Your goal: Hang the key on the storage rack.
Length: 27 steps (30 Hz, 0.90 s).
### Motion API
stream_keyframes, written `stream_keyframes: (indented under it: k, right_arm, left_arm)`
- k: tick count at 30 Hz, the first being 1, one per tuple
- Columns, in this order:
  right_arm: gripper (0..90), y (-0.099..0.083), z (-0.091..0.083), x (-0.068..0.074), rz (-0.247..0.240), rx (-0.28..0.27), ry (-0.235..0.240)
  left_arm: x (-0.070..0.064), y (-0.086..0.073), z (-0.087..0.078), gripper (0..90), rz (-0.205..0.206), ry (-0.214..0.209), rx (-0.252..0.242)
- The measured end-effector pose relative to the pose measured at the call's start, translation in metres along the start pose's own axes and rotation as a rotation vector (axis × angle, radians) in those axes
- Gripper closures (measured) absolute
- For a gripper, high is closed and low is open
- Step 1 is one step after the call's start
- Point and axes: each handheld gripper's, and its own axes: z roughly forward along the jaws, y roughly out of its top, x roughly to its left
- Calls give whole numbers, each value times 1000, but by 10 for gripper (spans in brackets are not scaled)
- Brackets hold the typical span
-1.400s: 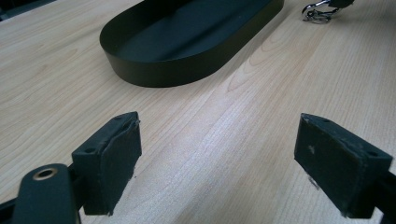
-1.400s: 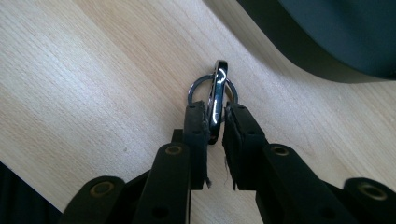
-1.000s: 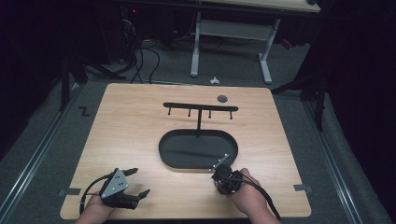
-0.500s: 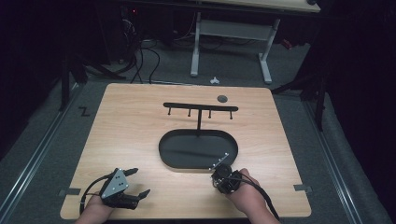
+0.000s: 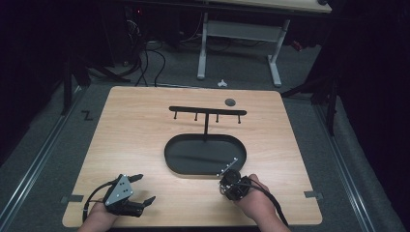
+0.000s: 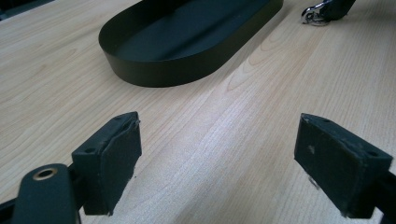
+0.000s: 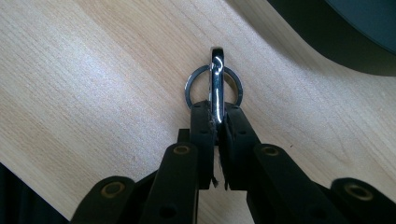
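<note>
A black oval tray [image 5: 205, 155] lies mid-table, with a black T-shaped hook rack [image 5: 208, 112] standing at its far rim. My right gripper [image 7: 216, 116] is shut on a shiny metal clip with a key ring [image 7: 214, 84], held just above the wood near the tray's right front rim [image 7: 327, 37]. From above, that gripper [image 5: 231, 176] sits at the tray's near right edge. My left gripper [image 5: 141, 189] rests open at the front left, nothing between its pads [image 6: 114, 154]. In the left gripper view the tray [image 6: 187, 42] lies ahead, and the ring [image 6: 315, 14] shows at top right.
A small dark round disc [image 5: 230, 102] lies near the table's far edge, right of the rack. The wooden table [image 5: 135, 135] stands on grey floor, with a white desk frame [image 5: 241, 34] and cables behind it.
</note>
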Motion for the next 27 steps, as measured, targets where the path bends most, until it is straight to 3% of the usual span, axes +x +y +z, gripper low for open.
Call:
stream_keyframes:
  k: [9, 16, 21, 27]
  right_arm:
    - [844, 3, -19, -7, 39, -64, -2]
    - [844, 0, -32, -14, 114, -79, -8]
    - [844, -3, -44, -23, 116, -102, -1]
    - [844, -4, -57, -33, 190, -88, 9]
  left_arm:
    - [0, 0, 0, 153, -3, 0, 1]
    - [0, 0, 0, 153, 0, 0, 4]
    - [0, 0, 0, 153, -3, 1, 3]
    - [0, 0, 0, 153, -2, 2, 5]
